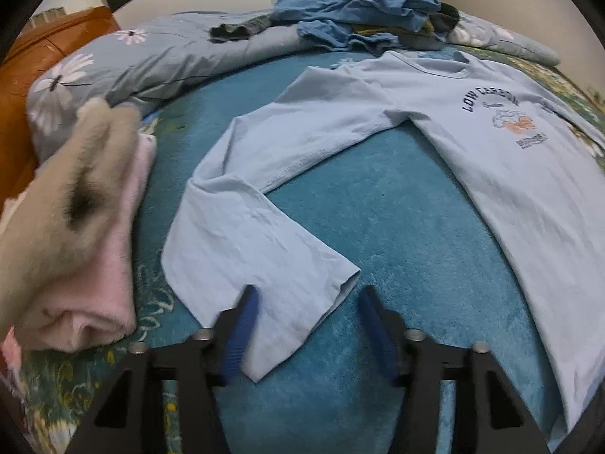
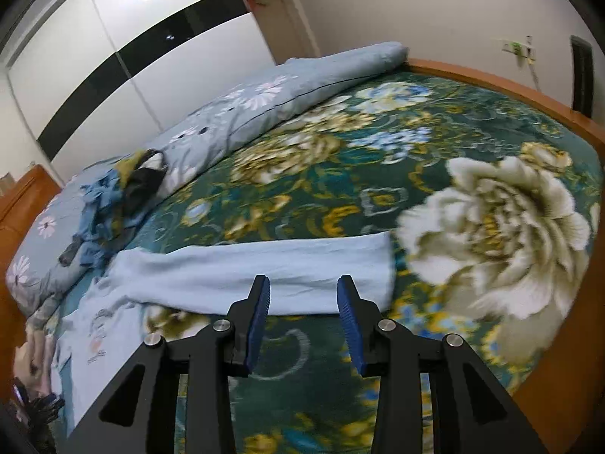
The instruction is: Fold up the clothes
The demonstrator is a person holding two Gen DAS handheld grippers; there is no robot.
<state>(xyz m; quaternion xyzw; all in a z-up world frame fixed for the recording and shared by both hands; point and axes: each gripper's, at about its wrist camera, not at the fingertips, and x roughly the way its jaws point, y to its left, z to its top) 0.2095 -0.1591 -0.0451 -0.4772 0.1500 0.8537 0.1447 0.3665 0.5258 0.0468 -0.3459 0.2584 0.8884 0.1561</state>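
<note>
While both grippers, left gripper and right gripper, gape over shirt sleeves, only left shows folded pink clothes.

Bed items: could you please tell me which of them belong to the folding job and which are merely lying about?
Job: light blue shirt; unfolded clothes pile; folded pink garment; left tool; right tool.
Lying about: floral blanket; rolled duvet; wardrobe.

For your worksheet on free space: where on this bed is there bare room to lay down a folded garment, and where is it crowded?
Free: the floral blanket between the shirt's sleeve and the wooden bed edge. Crowded: the clothes pile on the rolled quilt, and the folded pink stack.
</note>
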